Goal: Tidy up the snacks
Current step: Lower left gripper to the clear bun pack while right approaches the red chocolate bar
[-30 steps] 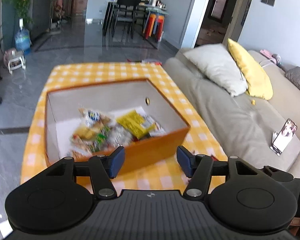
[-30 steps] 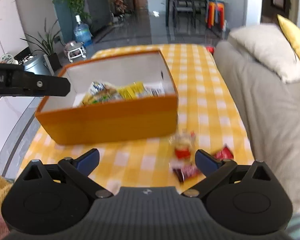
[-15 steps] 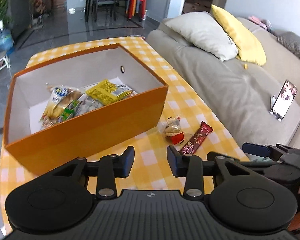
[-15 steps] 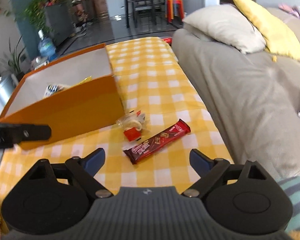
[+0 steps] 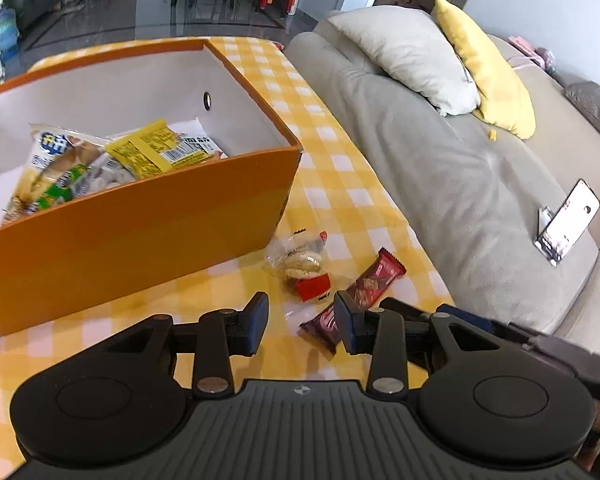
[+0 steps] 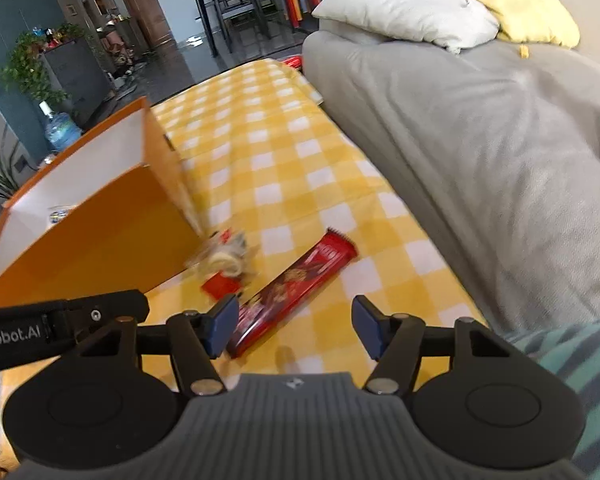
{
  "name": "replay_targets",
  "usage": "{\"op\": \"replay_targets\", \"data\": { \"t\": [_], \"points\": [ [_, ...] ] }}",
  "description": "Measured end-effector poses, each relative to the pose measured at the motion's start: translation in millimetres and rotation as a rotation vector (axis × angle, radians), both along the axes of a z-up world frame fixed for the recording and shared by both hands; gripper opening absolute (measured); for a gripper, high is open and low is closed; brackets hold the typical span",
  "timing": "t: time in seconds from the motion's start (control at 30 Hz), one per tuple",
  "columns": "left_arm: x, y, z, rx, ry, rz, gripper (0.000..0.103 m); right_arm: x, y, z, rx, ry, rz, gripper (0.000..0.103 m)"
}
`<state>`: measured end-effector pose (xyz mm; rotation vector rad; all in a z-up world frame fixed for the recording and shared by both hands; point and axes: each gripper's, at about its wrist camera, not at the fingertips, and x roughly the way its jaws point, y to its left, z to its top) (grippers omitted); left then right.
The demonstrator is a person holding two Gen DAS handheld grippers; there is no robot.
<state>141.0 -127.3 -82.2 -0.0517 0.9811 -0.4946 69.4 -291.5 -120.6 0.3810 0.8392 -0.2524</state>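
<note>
Lying on the yellow checked cloth of the desk (image 5: 340,184), two loose snacks sit just right of the orange box (image 5: 140,220): a clear cracker packet (image 5: 300,260) with a red end, close to the box's near right corner, and a dark red chocolate bar (image 5: 364,288) stretched diagonally just beside it on the right. Whether the two wrappers touch cannot be told. Inside the box, toward its left and middle, several snack bags (image 5: 100,160) are piled, a yellow one on top.

In the left wrist view, the left claw (image 5: 302,322) stands narrow and empty above the cloth, near the bar's near end; its right finger (image 5: 348,326) overlaps that end in the picture, but nothing is pinched between the pads.

In the right wrist view, the right claw (image 6: 294,328) is about half open and its jaws are closing, with the bar (image 6: 296,284) reaching its near end in beside the left finger (image 6: 220,328); the pads do not press on it. The cracker packet (image 6: 224,260) looks blurred here, against the box (image 6: 100,240). Part of the left claw's body juts in from the left.

A grey sofa (image 5: 440,168) runs along the desk's right side, carrying a pale cushion (image 5: 408,52), a yellow cushion (image 5: 488,68) and a propped phone (image 5: 568,220).
</note>
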Motion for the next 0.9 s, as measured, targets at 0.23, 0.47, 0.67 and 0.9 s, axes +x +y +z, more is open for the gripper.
{"op": "replay_targets", "data": {
  "t": [0.23,0.47,0.67,0.9],
  "points": [
    [23.6,-17.8,-13.8,-0.059,0.049,0.047,0.056,11.4,-8.6,-12.6,0.013,0.011,-0.035,0.056],
    [44.5,-33.4,-35.3,-0.036,0.124,0.088,0.062,23.1,-5.0,-19.0,-0.032,0.013,-0.028,0.056],
    [57.0,-38.5,-44.8,0.007,0.151,0.089,0.069,34.3,-2.0,-26.6,-0.036,0.032,-0.006,0.056],
    [66.2,-36.1,-55.9,-0.001,0.199,0.1,0.065,42.7,2.3,-35.5,-0.036,0.059,0.013,0.058]
  ]
}}
